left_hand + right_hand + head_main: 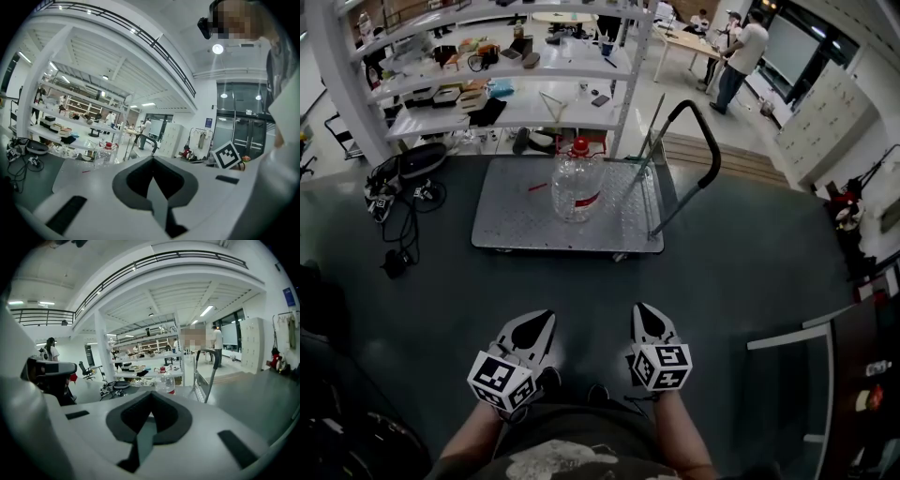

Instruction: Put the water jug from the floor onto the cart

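Note:
The clear water jug point(577, 183) with a red cap stands upright on the grey platform cart point(516, 225), near its middle. The cart's black push handle point(701, 131) rises at its right end. My left gripper point(547, 319) and right gripper point(642, 310) hang side by side close to my body, well short of the cart. Both are shut with nothing between the jaws. In the left gripper view the jug point(104, 156) shows far ahead, beyond the left gripper point(152, 161). The right gripper view has the jug point(165, 380) small past the right gripper point(151, 397).
A white shelving rack point(497, 70) full of tools stands behind the cart. Cables and black devices point(394, 192) lie on the dark floor at left. People point(741, 56) stand by tables at the far back right. A cabinet edge point(825, 328) is at right.

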The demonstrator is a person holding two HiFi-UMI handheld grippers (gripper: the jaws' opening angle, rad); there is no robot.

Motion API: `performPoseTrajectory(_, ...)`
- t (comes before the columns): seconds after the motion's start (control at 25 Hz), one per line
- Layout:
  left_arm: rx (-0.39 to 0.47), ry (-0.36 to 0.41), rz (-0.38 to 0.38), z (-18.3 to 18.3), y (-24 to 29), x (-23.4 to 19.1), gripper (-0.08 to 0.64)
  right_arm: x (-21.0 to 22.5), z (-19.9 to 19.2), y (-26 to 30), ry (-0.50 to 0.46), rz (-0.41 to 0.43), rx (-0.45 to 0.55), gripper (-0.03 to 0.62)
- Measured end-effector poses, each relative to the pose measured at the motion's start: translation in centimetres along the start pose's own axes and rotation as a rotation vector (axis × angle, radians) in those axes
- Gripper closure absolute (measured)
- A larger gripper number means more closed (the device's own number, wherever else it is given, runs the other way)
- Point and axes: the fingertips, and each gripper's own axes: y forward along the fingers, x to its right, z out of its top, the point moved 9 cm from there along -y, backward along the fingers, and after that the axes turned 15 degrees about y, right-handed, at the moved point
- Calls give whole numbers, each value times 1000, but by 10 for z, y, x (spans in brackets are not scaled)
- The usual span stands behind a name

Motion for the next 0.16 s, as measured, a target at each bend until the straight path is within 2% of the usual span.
performPoseTrajectory(0.16,5,-2,4,6,9,22,551,19,8,-10,2,-1,0,601)
